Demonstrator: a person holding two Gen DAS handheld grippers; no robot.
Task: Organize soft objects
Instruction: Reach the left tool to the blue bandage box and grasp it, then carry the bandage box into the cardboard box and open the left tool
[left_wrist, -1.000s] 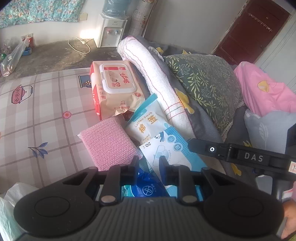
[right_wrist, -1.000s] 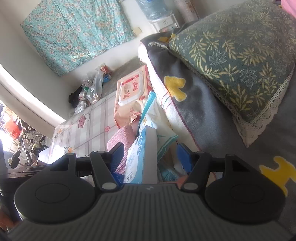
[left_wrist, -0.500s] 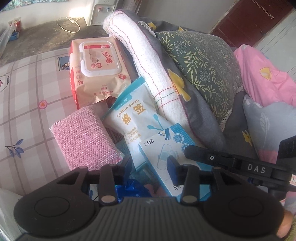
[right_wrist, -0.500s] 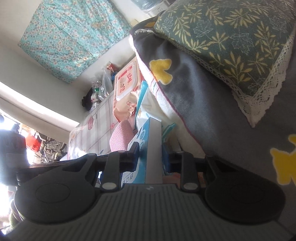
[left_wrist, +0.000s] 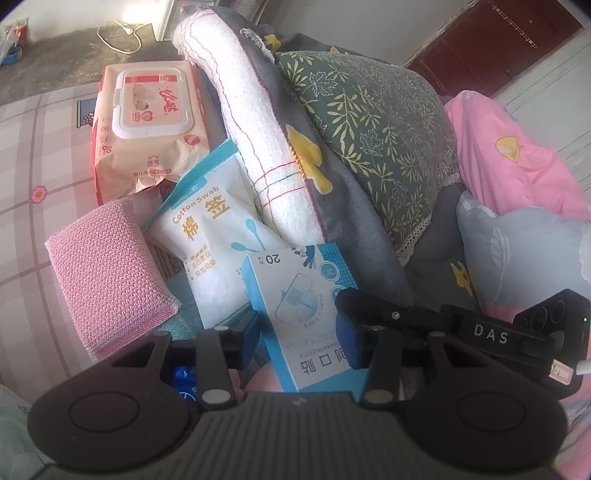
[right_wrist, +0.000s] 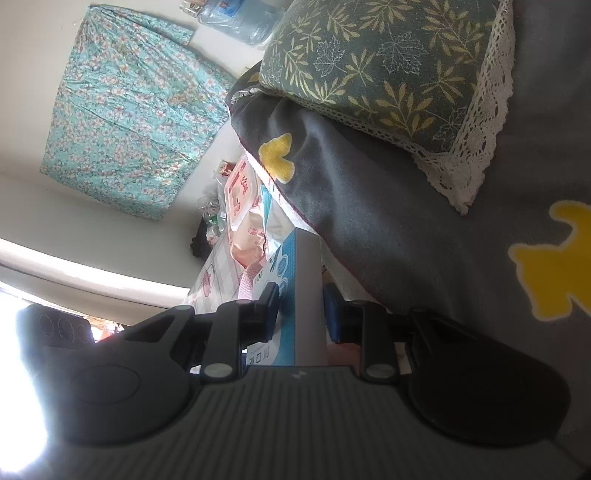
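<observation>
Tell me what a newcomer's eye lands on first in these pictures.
First, the blue-and-white box, standing up in the foreground with the right tongs closed on its two faces. Behind it lies a white cotton swab bag beside a pink sponge, with a wet wipes pack farther back on the checked sheet. To the right, a leaf-patterned pillow rests on a grey blanket.

Your right gripper (right_wrist: 301, 310) is rolled sideways, jaws clamped w/ pads pressing both faces of the box (right_wrist: 299, 295). Your left gripper (left_wrist: 303, 336) sits level, jaws apart, right gripper's tip at its 3 o'clock.
</observation>
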